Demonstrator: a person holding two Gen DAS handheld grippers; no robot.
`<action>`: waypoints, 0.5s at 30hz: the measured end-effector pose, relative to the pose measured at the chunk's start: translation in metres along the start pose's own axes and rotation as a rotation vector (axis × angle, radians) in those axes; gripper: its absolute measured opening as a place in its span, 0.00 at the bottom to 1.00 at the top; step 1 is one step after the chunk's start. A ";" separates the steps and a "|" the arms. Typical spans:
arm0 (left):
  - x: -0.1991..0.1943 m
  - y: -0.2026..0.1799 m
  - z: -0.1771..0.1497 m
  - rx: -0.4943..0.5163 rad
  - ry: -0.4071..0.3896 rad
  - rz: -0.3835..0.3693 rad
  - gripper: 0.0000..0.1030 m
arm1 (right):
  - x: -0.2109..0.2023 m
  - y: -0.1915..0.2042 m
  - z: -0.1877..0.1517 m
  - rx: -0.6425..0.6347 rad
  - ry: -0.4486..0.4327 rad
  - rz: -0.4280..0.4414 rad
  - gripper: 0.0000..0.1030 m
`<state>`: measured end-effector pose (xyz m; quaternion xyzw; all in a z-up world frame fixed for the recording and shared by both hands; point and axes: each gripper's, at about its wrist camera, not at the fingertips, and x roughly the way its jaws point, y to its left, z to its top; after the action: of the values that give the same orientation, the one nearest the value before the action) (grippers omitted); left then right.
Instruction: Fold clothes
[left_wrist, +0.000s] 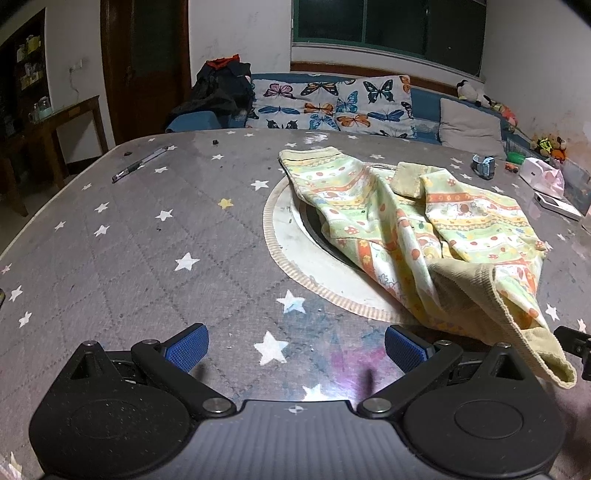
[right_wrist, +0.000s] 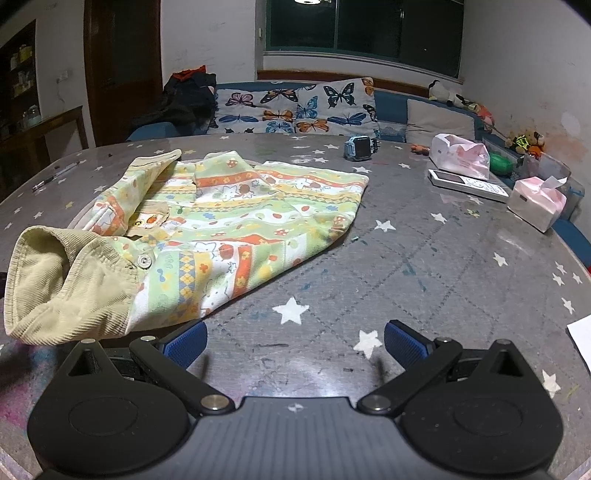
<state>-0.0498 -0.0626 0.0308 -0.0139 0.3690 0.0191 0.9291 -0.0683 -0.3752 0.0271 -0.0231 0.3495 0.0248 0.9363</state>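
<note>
Because nothing is gripped yet, we hold our left gripper (left_wrist: 295, 349) and right gripper (right_wrist: 295, 347) spread wide and empty above the star-print tablecloth (right_wrist: 443, 258). Between and beyond them the child's patterned shirt (right_wrist: 240, 221) lies crumpled, its corduroy collar (right_wrist: 55, 284) nearest, awaiting flattening.

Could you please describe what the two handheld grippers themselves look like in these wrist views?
Both look alike. The left gripper and right gripper each have two blue, finely ribbed finger pads on black linkage arms joined by silver pivot pins. Behind these sit two round black housings and a grey ribbed body with a small crosshair mark at its centre. No cables, hands or sleeves are visible.
</note>
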 end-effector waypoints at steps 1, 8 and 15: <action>0.001 0.000 0.000 -0.002 0.002 0.002 1.00 | 0.000 0.000 0.001 0.000 0.000 0.000 1.00; 0.005 0.002 0.008 -0.007 0.003 0.015 1.00 | 0.004 0.001 0.007 -0.016 -0.007 0.002 1.00; 0.006 0.005 0.030 -0.022 -0.041 0.046 1.00 | 0.009 0.000 0.020 -0.028 -0.016 0.006 0.97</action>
<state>-0.0249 -0.0566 0.0486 -0.0155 0.3498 0.0448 0.9356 -0.0487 -0.3742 0.0366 -0.0348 0.3416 0.0328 0.9386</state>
